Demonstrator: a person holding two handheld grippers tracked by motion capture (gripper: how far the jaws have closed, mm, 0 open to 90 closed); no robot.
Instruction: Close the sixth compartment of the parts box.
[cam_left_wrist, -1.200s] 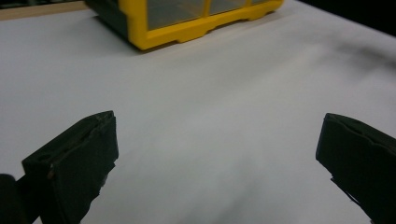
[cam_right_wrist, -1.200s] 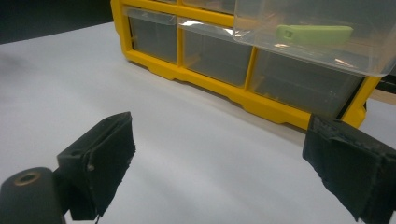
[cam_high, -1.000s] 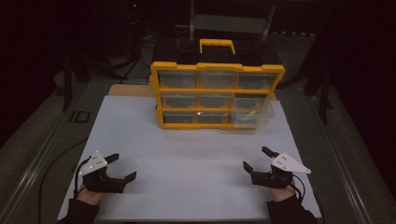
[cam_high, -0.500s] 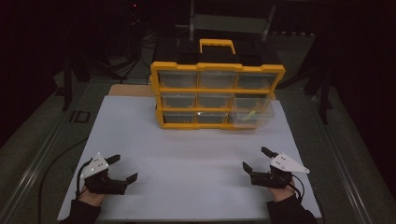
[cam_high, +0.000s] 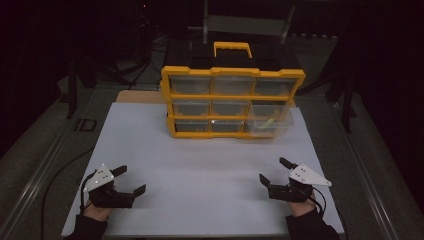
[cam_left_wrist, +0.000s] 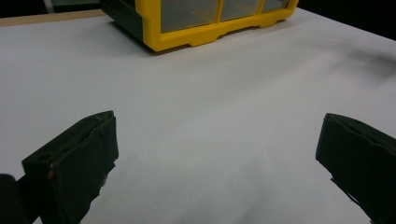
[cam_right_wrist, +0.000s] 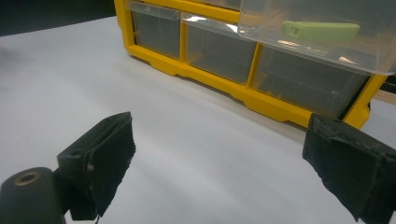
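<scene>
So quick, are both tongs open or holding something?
Left tongs: open, holding nothing.
Right tongs: open, holding nothing.

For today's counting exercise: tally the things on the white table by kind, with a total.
Yellow drawer organizer: 1
Clear drawers: 9, one pulled out
Green item in that drawer: 1
Grippers, left and right: 2
Total: 13

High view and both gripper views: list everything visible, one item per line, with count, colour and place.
Yellow plastic organiser cabinet with clear drawers: one, yellow and black, far middle of the board.
Clear plastic drawer: one, pulled out, middle row at the cabinet's right end.
Pale green flat piece: one, inside that open drawer.
White board: one, covering the table.
Left hand-held gripper: one, black, near left, open.
Right hand-held gripper: one, black, near right, open.
</scene>
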